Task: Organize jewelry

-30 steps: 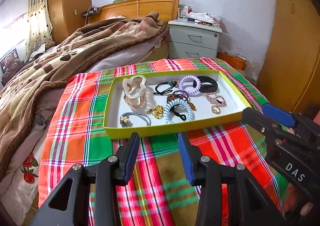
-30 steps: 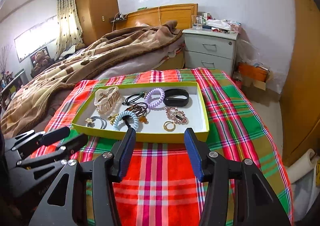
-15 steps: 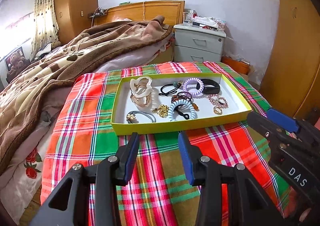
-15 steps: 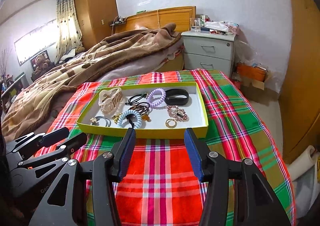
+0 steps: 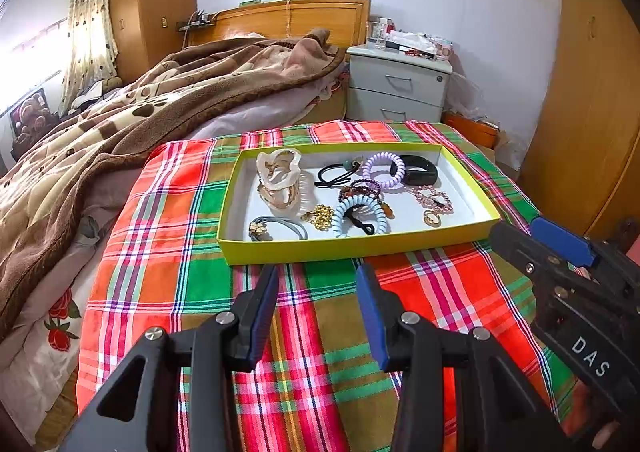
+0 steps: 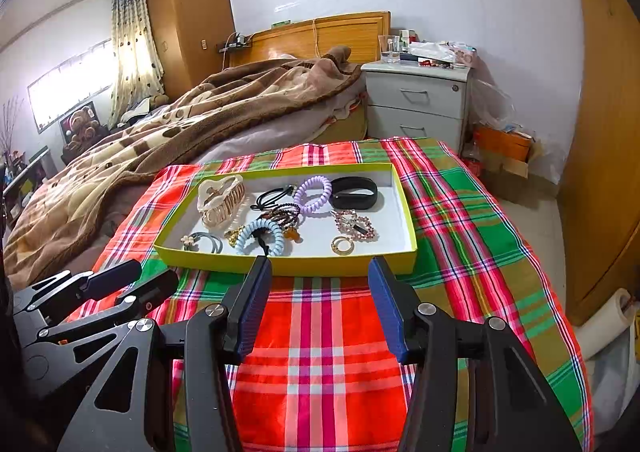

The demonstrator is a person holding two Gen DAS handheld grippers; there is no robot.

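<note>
While both sets of fingers hang spread wide and empty over the plaid cloth (image 5: 168,252), the yellow tray (image 5: 360,248) of jewelry lies just beyond their tips; the right gripper (image 6: 316,292) reads "DAS"; the left gripper (image 5: 316,300) hovers beside it

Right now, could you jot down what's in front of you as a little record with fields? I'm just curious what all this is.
setting: bedroom, plaid cloth on the near surface
container: yellow tray, white inside, on the cloth
tray contents: claw clip, purple coil tie, black band, blue coil tie, gold ring, beaded bracelets, black and grey hair ties
left gripper: jaws open, empty, short of the tray
right gripper: jaws open, empty, short of the tray
background: bed with brown blanket, grey nightstand
</note>
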